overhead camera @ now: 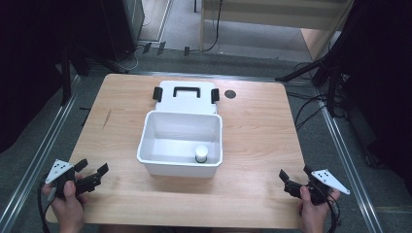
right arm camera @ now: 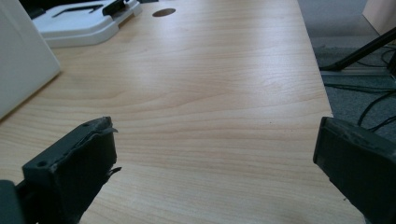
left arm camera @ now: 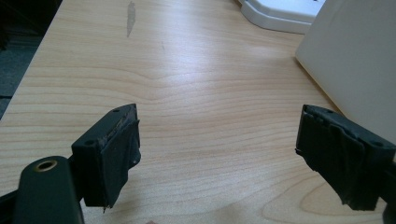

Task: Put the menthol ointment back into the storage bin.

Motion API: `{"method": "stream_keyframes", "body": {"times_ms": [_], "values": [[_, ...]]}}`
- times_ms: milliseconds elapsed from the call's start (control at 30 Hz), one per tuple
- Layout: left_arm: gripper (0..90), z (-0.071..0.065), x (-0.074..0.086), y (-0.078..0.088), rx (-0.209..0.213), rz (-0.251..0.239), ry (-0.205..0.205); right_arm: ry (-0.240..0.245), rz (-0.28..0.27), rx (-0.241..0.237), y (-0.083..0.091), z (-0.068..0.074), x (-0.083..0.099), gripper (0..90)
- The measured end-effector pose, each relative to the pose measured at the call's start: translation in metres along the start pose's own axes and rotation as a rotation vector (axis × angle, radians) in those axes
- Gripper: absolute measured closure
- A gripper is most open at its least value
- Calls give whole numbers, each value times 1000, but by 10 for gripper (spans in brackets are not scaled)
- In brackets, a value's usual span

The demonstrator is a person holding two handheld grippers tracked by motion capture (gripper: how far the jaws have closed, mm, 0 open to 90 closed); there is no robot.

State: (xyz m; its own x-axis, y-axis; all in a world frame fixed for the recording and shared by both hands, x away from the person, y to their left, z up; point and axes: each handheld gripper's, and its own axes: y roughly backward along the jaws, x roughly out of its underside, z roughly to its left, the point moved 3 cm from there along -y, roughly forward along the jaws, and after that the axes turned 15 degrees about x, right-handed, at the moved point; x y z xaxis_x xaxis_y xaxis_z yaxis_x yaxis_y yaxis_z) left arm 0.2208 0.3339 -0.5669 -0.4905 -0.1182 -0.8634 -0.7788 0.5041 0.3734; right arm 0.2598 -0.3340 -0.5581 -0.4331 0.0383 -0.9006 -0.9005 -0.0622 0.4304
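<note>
A white bin [overhead camera: 180, 143] stands open at the middle of the bench [overhead camera: 252, 126], with a small white jar with a green band [overhead camera: 201, 154] upright inside near its front wall and its lid [overhead camera: 186, 95] lying flat just behind it. The left gripper [overhead camera: 92, 171] rests well left of the bin's front corner and the right gripper [overhead camera: 294, 177] well to its right, both apart from it. Each has its fingers [left arm camera: 112, 154] spread wide, holding nothing.

Jar [overhead camera: 201, 154] in bin [overhead camera: 180, 166]; lid [overhead camera: 185, 97] behind bin.

A wooden table [overhead camera: 252, 126] stands on grey floor [overhead camera: 340, 160] strewn with cables [overhead camera: 311, 104].
</note>
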Motion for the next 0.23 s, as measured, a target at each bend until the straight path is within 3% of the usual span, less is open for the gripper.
{"method": "stream_keyframes", "body": {"times_ms": [100, 233], "values": [[143, -1, 0, -1, -35, 3, -10, 22, 9, 10, -1, 2, 0, 0], [142, -3, 1, 1, -24, -3, -24, 0, 16, 1, -2, 0, 0, 0]]}}
